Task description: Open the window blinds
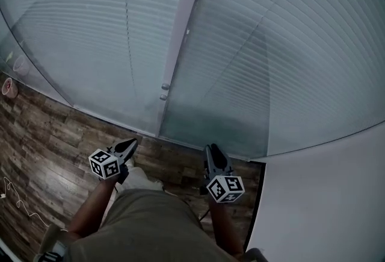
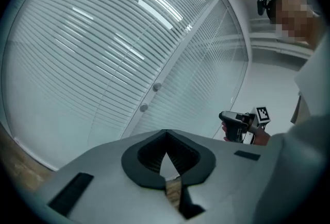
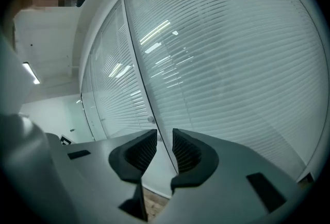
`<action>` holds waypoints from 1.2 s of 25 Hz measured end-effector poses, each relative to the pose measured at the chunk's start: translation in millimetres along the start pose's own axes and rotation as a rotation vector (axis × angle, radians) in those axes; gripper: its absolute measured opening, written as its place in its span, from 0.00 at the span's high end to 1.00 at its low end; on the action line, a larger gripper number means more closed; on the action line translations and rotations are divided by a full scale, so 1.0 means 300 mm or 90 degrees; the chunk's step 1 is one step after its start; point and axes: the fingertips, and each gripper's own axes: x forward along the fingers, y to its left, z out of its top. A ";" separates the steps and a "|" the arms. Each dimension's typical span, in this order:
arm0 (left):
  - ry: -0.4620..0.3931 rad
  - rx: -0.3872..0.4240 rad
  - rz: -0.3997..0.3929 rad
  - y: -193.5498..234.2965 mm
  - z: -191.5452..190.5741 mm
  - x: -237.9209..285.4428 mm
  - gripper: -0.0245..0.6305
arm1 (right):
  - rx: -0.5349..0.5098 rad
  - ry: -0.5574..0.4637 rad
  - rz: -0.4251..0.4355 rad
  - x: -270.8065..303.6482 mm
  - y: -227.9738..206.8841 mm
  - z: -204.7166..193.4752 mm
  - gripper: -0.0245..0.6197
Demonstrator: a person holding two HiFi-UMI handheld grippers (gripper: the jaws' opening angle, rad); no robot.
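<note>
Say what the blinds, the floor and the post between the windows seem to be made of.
Blinds: thin pale slats, probably painted metal or plastic; even, smooth sheen.
Floor: wood or wood-look laminate, matt; grain and staggered plank joints show, which one cannot be told.
Post: likely painted metal; smooth, pale, straight-edged.
</note>
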 end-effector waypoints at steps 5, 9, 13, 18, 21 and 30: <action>0.015 -0.002 -0.045 0.068 0.059 0.038 0.94 | 0.041 0.011 -0.017 0.145 0.014 -0.060 0.83; 0.025 -0.016 -0.061 0.151 0.164 0.023 0.94 | 0.064 0.029 -0.018 0.280 0.098 -0.074 0.83; 0.034 -0.019 -0.081 0.228 0.221 0.024 0.94 | 0.055 0.034 -0.014 0.389 0.163 -0.079 0.83; 0.036 -0.027 -0.098 0.347 0.240 0.053 0.94 | 0.054 0.048 -0.020 0.499 0.192 -0.135 0.83; 0.040 -0.036 -0.124 0.386 0.268 0.065 0.94 | 0.055 0.049 -0.045 0.545 0.187 -0.154 0.83; 0.052 -0.015 -0.147 0.540 0.377 0.034 0.94 | 0.065 0.028 -0.100 0.675 0.204 -0.184 0.83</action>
